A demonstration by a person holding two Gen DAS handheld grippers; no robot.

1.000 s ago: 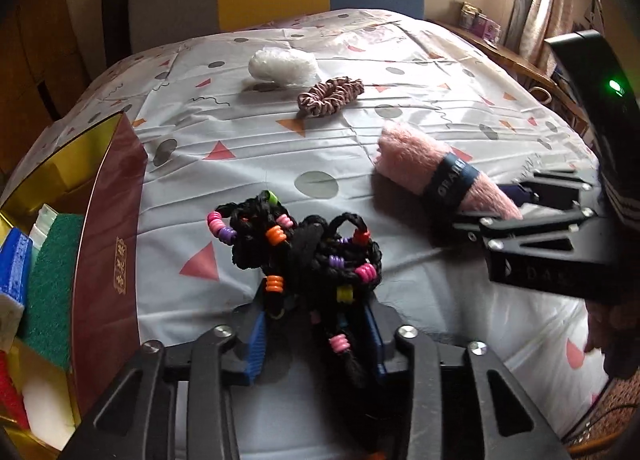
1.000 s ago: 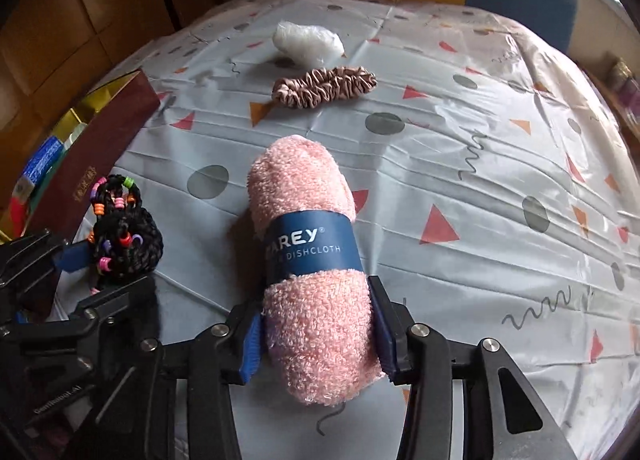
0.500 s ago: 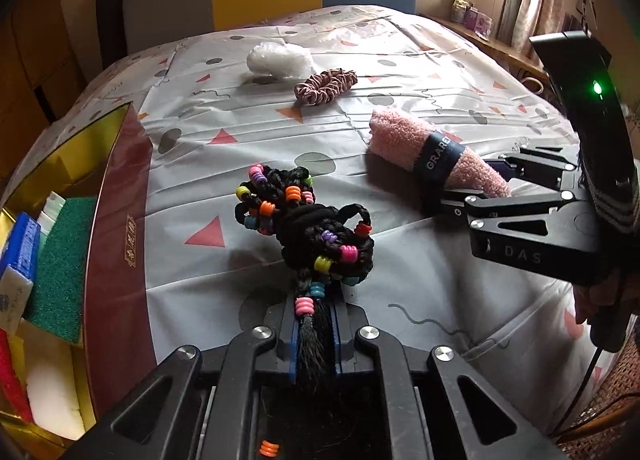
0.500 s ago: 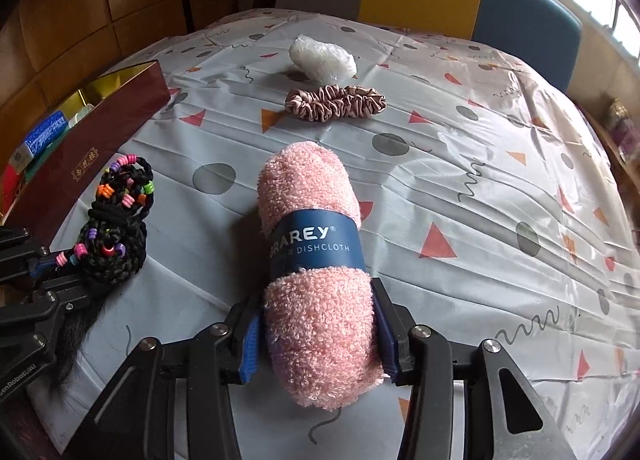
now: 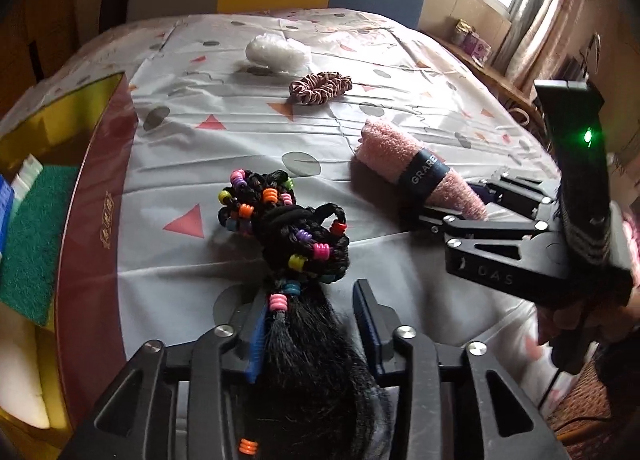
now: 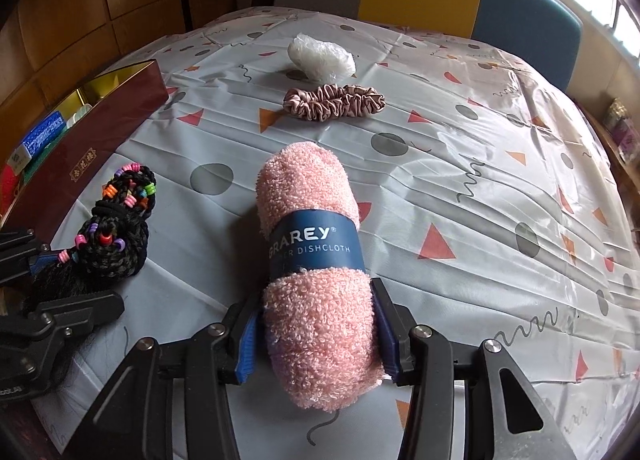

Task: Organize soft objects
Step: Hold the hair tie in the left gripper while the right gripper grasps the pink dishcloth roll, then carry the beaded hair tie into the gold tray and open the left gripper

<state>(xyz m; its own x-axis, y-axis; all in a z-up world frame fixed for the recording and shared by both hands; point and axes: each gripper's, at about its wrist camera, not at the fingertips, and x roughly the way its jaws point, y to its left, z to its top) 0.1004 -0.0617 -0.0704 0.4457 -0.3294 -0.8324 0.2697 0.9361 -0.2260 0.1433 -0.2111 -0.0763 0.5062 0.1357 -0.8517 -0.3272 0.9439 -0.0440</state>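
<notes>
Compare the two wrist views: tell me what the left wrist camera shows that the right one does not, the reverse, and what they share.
Only the left wrist view: the green sponge inside the box, the right gripper's body with its green light, and the loose black hair between the left gripper's opening jaws.

Only the right wrist view: the full label on the pink dishcloth and the right gripper's pads pressing its sides.

Both: the beaded braid bundle, the pink scrunchie, the white plastic wad, the red box and the patterned tablecloth.
</notes>
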